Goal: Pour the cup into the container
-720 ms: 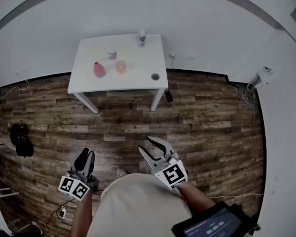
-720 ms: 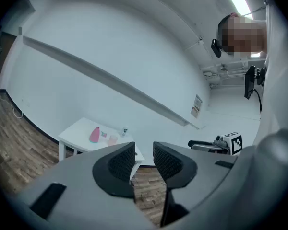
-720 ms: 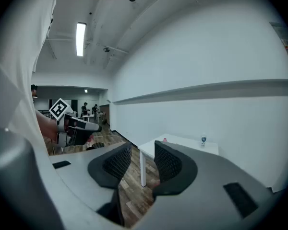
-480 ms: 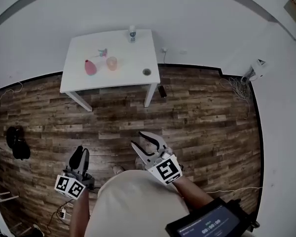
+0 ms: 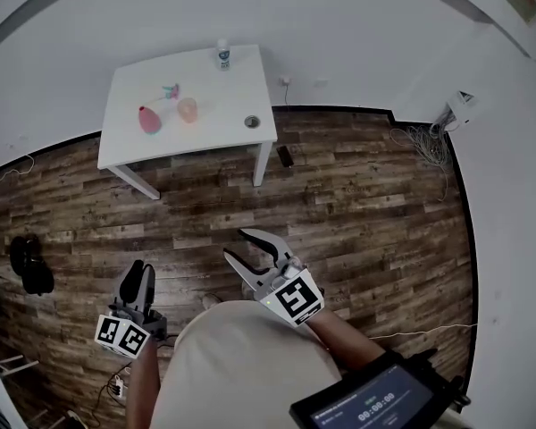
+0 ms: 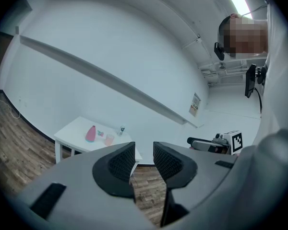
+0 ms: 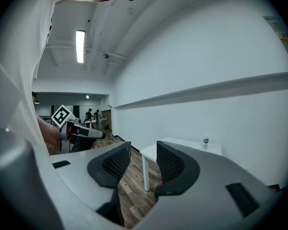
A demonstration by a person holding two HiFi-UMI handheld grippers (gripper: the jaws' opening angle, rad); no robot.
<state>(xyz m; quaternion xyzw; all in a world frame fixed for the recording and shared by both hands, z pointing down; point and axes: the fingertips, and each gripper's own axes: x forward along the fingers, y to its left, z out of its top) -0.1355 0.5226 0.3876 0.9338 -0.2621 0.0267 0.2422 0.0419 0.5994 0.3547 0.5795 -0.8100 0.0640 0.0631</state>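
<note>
Far ahead stands a white table [image 5: 216, 130] with a pink container [image 5: 149, 119] and a peach cup [image 5: 188, 109] side by side on it; both also show small in the left gripper view, the container [image 6: 90, 133] left of the cup [image 6: 109, 139]. My left gripper [image 5: 139, 269] hangs low at the left over the wooden floor, its jaws a little apart and empty [image 6: 144, 150]. My right gripper [image 5: 234, 244] is near the middle with its jaws spread, nothing between them [image 7: 144, 150]. Both are far from the table.
On the table are also a small bottle [image 5: 223, 54], a round lid-like thing [image 5: 252, 121] and a small teal-pink item [image 5: 170, 90]. A dark bag [image 5: 25, 262] lies at the left, cables [image 5: 424, 141] by the right wall, a black object [image 5: 286, 156] beside the table leg.
The table has slid up and to the left in the head view. Both grippers have drifted slightly left in the picture. The jaws stand as before.
</note>
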